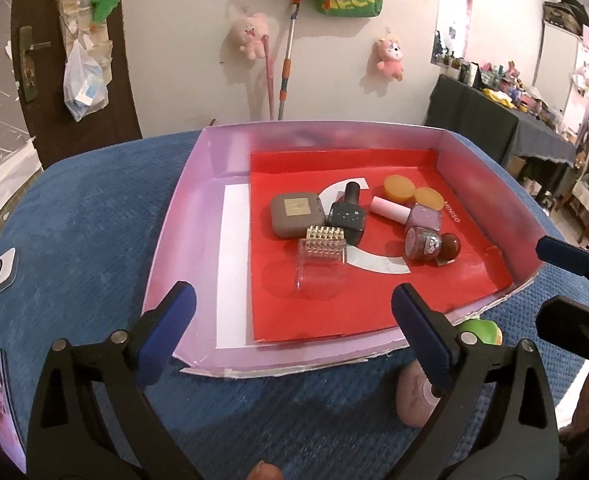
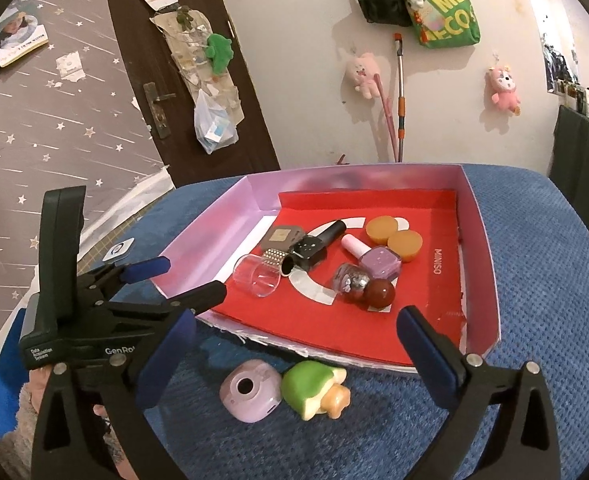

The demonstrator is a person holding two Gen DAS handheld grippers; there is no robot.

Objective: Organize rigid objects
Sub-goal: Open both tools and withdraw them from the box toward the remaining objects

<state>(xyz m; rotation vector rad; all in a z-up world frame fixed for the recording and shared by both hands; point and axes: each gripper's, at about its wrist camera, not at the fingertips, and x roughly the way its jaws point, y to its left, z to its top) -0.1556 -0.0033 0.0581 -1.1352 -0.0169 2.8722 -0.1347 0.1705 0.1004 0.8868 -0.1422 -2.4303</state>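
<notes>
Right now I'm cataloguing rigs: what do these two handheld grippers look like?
Both match: the left gripper and right gripper have black plastic frames with silver rivets and blue-padded fingers. The left's body carries white lettering. A fuzzy sleeve shows beneath it.

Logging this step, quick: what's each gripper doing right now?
Left gripper: open, holding nothing.
Right gripper: open, holding nothing.

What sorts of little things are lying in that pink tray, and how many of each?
In the pink cardboard tray:
Nail polish bottles: 3, namely dark starry, lilac with pink cap, glittery with brown round cap
Round orange lids: 2
Taupe square compact: 1
Clear glass bottle with studded gold collar: 1
Total: 7
</notes>
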